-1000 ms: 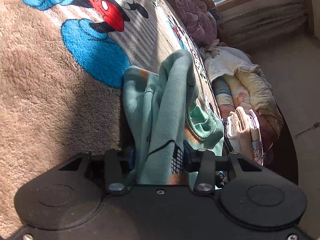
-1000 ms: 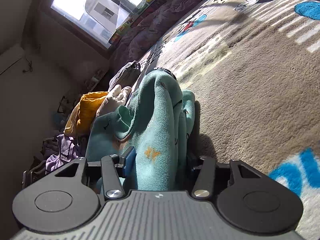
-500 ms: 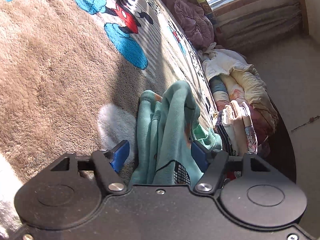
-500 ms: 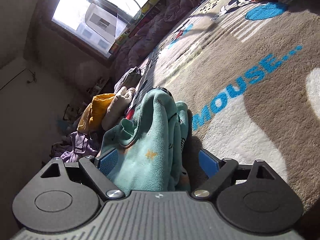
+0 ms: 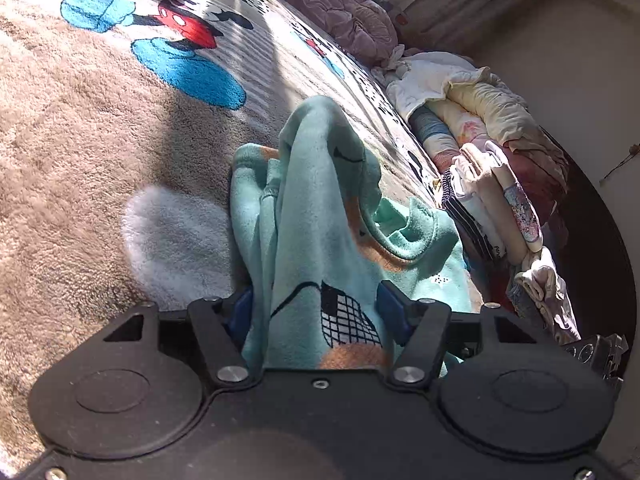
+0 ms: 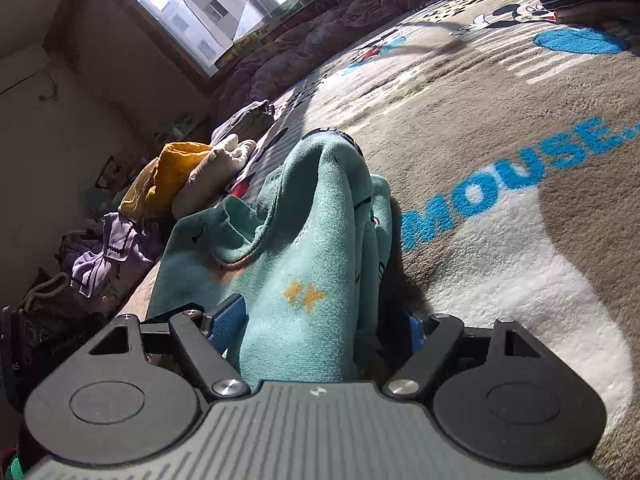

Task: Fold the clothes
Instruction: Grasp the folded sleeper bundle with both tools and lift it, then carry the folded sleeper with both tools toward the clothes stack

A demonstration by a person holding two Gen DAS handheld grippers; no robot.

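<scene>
Teal fleece garment [image 5: 316,216] is bunching between both grippers' just-closing fingers, left [image 5: 316,312] and right [image 6: 316,320], which I'm angling downward over the plush cartoon blanket [image 5: 80,160].

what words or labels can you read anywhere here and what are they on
"MOUSE..." in blue letters on the brown blanket.
Small print on the purple cloth: too small to read.
White print on the dark bag: too blurred to read.
Lettering on the colourful strip under the window: not readable.
Teal garment: pictures only, no words.
</scene>
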